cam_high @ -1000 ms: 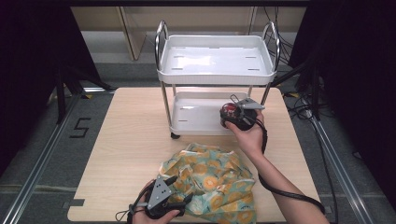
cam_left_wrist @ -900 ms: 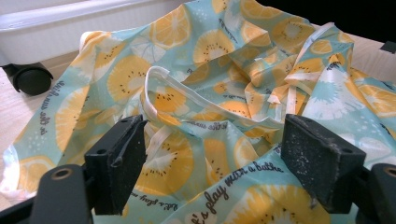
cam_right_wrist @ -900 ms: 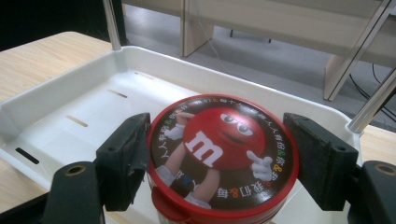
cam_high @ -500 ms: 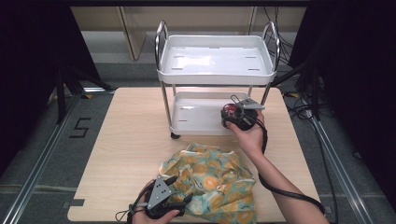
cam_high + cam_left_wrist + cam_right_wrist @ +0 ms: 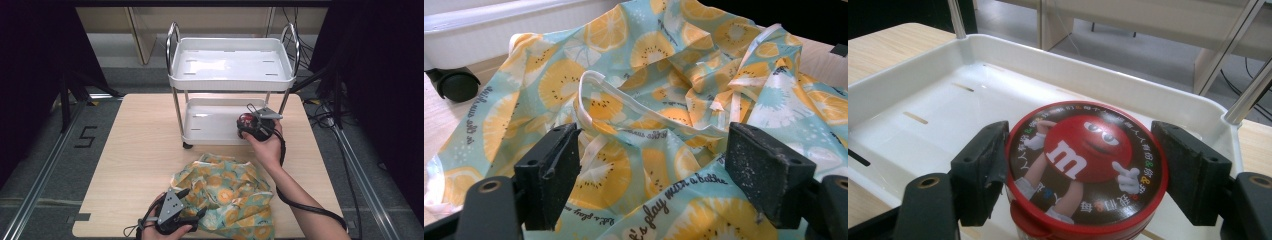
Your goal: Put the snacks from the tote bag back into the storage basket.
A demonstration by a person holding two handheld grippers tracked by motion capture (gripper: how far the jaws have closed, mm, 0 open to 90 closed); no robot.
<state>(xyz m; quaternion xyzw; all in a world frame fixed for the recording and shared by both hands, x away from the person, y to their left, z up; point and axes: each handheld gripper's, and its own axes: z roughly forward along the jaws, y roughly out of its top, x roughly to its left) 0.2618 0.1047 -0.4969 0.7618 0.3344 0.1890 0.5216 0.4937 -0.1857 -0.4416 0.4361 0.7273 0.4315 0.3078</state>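
Since the earlier frames almost nothing has shifted; the right hand-held gripper (image 5: pixel 250 125) has stayed at the cart's lower tray (image 5: pixel 210 131).

The red-lidded candy tub (image 5: pixel 1087 165) stands upright between its jaws, left pad touching the lid rim, right pad just apart: a loose bracket, not a firm pinch. Tub is over the tray's near right corner.

The left hand-held gripper (image 5: pixel 651 165) is spread wide over the fruit-print bag (image 5: pixel 644 100), crumpled on the bench (image 5: pixel 140 150) directly ahead.

Right gripper (image 5: pixel 248 123) with red-lidded candy tub (image 5: pixel 1087 162): shifted slightly lower and nearer the front rim of the cart's lower tray (image 5: pixel 210 136). No other change visible.
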